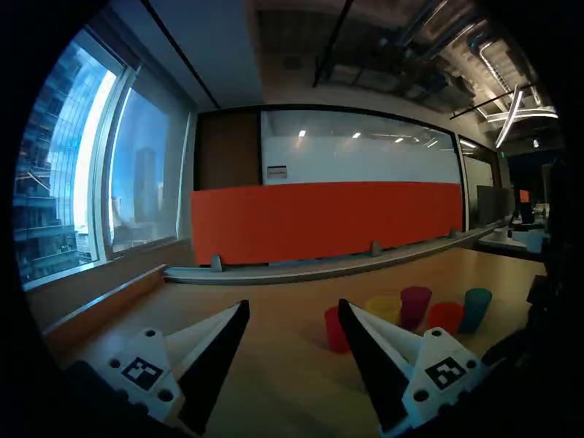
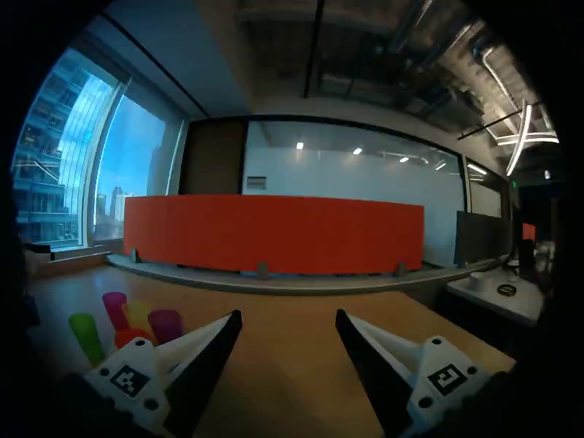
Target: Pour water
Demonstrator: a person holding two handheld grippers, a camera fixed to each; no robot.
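Dim interior, daylight from the left, sharp centre, heavy fisheye bend at the rim.
In both views the windows (image 1: 66,182) are the brightest area, blue-toned and close to blown out along their frames. The ceiling strips (image 1: 511,117) at upper right glare white. The worktop (image 1: 292,350) is evenly but weakly lit, with soft, faint shadows, and the cups (image 1: 415,303) keep readable colour. The ceiling and right margin fall to near black. Straight lines bow strongly toward the rim, and central edges are crisp.

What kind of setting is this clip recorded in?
Probably a high-rise open-plan office: a wooden desk with an orange divider panel, a glass-walled room behind it, and tall windows onto city towers.
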